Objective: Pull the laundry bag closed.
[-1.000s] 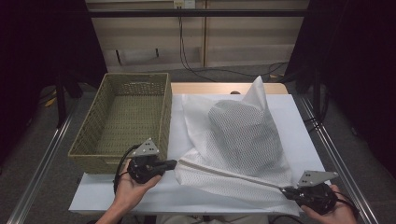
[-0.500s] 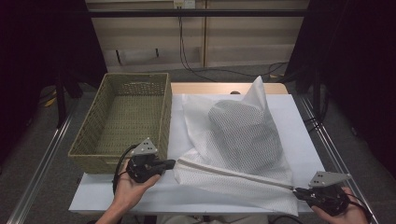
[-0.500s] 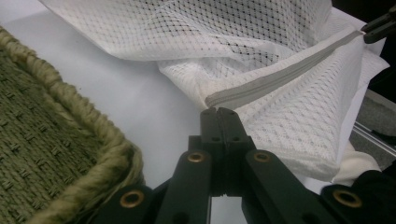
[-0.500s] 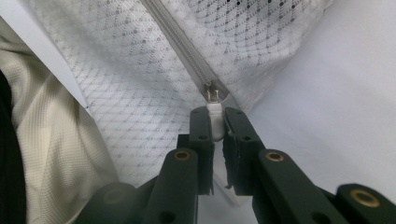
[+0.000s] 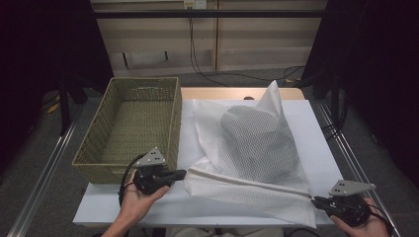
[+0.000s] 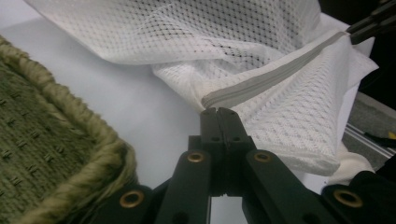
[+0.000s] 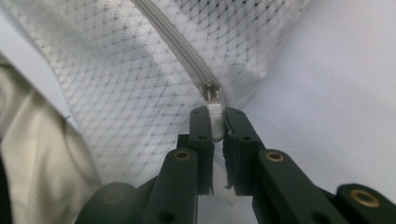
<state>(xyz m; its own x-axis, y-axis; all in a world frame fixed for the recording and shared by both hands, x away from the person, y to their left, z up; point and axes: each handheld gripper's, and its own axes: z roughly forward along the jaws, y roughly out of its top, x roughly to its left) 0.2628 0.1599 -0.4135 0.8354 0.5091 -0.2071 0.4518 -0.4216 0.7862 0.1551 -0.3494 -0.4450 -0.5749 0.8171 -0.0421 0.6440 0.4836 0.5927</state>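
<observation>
Jaws of the right gripper (image 7: pixel 215 122) pinch the white zipper pull (image 7: pixel 215 116); the left gripper (image 6: pixel 221 116) is closed, apparently on the mesh laundry bag (image 5: pixel 257 148) at the zipper's (image 5: pixel 247 178) other end. Step: zipping shut, seemingly near its end. Next: hold the line taut along the white table (image 5: pixel 316 123). The wicker basket (image 5: pixel 99 148) sits just beside the left gripper.

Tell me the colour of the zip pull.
White, on a grey zip; the right gripper view shows the pull best.
</observation>
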